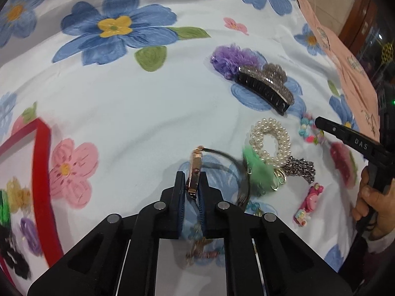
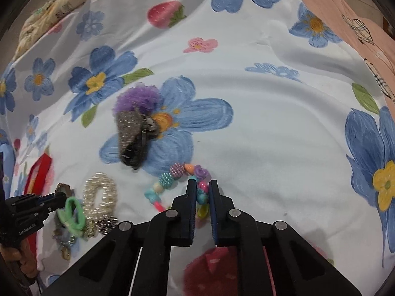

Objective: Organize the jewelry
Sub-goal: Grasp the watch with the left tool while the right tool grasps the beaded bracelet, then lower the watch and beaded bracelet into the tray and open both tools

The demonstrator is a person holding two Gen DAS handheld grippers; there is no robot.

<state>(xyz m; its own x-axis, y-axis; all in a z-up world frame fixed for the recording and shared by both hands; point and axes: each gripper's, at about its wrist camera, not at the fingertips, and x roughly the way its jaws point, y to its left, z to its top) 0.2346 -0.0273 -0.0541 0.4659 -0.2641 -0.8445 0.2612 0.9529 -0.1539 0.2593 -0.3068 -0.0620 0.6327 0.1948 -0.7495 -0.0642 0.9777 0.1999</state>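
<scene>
My left gripper [image 1: 193,176] is shut on a rose-gold wristwatch [image 1: 195,172] with a dark strap, held just above the flowered cloth. My right gripper [image 2: 202,185] is shut on a colourful bead bracelet [image 2: 172,175] that trails left on the cloth; it also shows in the left wrist view [image 1: 308,129]. A pearl bracelet [image 1: 270,139], a green scrunchie [image 1: 258,170], a metal chain piece [image 1: 301,169], a glittery hair claw [image 1: 266,86] with a purple scrunchie [image 1: 230,58], and a pink clip [image 1: 308,204] lie between the grippers. The red-rimmed box [image 1: 42,172] lies at the left.
Several hair ties [image 1: 14,197] lie inside the red box. A pink sheet [image 2: 358,24] borders the cloth on the right. A patterned pillow [image 2: 54,7] lies at the far left. Small charms [image 1: 200,246] lie under the left gripper.
</scene>
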